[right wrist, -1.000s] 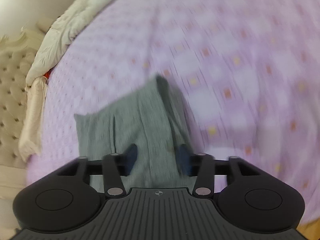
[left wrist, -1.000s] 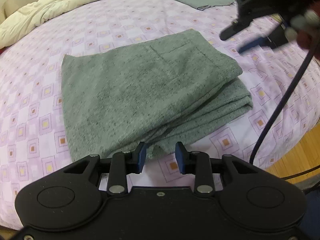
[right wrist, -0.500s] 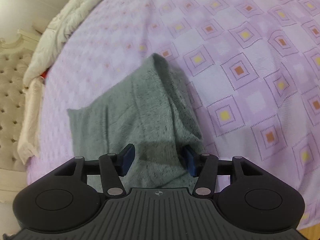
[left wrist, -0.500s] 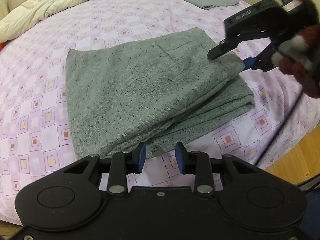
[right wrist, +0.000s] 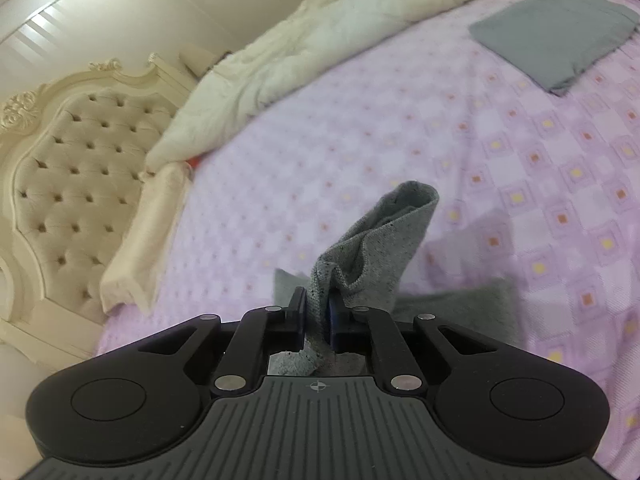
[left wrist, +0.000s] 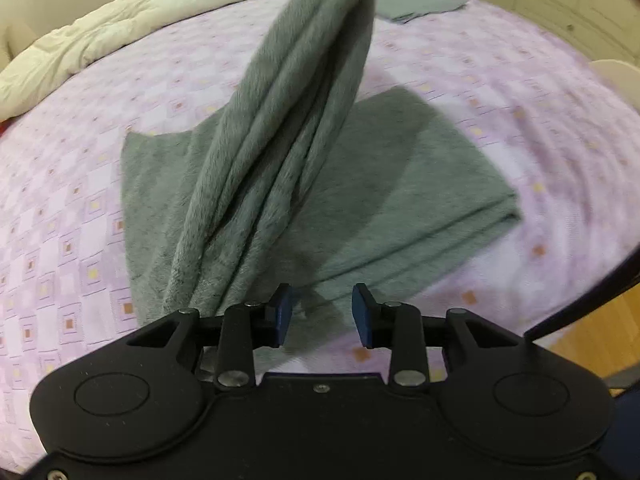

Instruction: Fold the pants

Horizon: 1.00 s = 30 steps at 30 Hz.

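The grey-green folded pants (left wrist: 400, 184) lie on the purple patterned bedsheet (left wrist: 500, 80). One end of them is lifted in a bunched, hanging column (left wrist: 288, 120) that runs up out of the top of the left wrist view. My right gripper (right wrist: 318, 312) is shut on that lifted cloth (right wrist: 380, 248), which sticks up between its pads. My left gripper (left wrist: 322, 312) is open and empty, just above the near edge of the pants.
A cream duvet (right wrist: 320, 40) is heaped at the far side of the bed, beside a tufted cream headboard (right wrist: 72, 168). Another folded grey garment (right wrist: 556, 36) lies at the far right. Wooden floor (left wrist: 592, 332) shows past the bed's right edge.
My right gripper has closed on the right end of the pants and lifted it up and over toward the left. The left gripper has stayed open near the front edge.
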Motion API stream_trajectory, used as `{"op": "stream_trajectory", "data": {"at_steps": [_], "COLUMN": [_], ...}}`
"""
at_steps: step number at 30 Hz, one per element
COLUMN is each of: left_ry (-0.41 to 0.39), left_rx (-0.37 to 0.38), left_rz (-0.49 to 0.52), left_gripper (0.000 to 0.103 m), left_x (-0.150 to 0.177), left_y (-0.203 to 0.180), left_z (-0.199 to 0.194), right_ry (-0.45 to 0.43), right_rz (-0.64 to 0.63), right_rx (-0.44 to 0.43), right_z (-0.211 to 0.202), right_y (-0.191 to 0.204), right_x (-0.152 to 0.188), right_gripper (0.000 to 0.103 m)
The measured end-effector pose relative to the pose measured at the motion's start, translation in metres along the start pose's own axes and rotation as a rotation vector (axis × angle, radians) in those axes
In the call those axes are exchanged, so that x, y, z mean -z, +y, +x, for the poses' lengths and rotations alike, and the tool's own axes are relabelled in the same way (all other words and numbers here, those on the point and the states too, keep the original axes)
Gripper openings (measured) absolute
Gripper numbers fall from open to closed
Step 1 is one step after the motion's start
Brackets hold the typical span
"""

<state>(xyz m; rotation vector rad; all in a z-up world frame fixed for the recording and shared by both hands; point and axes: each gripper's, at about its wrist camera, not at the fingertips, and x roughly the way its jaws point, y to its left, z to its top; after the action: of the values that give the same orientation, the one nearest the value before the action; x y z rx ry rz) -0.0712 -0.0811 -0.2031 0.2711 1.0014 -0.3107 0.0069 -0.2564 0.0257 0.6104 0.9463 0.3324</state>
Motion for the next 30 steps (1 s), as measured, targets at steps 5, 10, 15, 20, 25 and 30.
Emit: {"op": "stream_trajectory", "data": {"at_steps": [5, 10, 15, 20, 25, 30], "left_ry": [0.094, 0.095, 0.148, 0.102, -0.062, -0.061], "left_rx": [-0.077, 0.010, -0.002, -0.041, -0.086, -0.048], "left_rz": [-0.141, -0.381, -0.421, -0.495, -0.533, -0.518], "left_gripper": [0.044, 0.047, 0.044, 0.043, 0.050, 0.053], "left_x": [0.017, 0.041, 0.055, 0.066, 0.026, -0.011], "left_y": [0.036, 0.085, 0.091, 0.110, 0.127, 0.120], "left_z": [0.024, 0.019, 0.007, -0.031, -0.056, -0.017], "right_ry": [0.003, 0.011, 0.067, 0.074, 0.000, 0.082], "right_rz": [0.004, 0.048, 0.081, -0.005, -0.242, -0.407], "right_rx": [0.015, 0.071, 0.139, 0.250, 0.298, 0.343], "right_z": [0.004, -0.005, -0.010, -0.012, 0.000, 0.044], "right_y": [0.001, -0.023, -0.049, -0.050, -0.019, -0.015], "right_x": [0.003, 0.013, 0.034, 0.047, 0.039, 0.051], "right_gripper": [0.009, 0.002, 0.003, 0.005, 0.020, 0.026]}}
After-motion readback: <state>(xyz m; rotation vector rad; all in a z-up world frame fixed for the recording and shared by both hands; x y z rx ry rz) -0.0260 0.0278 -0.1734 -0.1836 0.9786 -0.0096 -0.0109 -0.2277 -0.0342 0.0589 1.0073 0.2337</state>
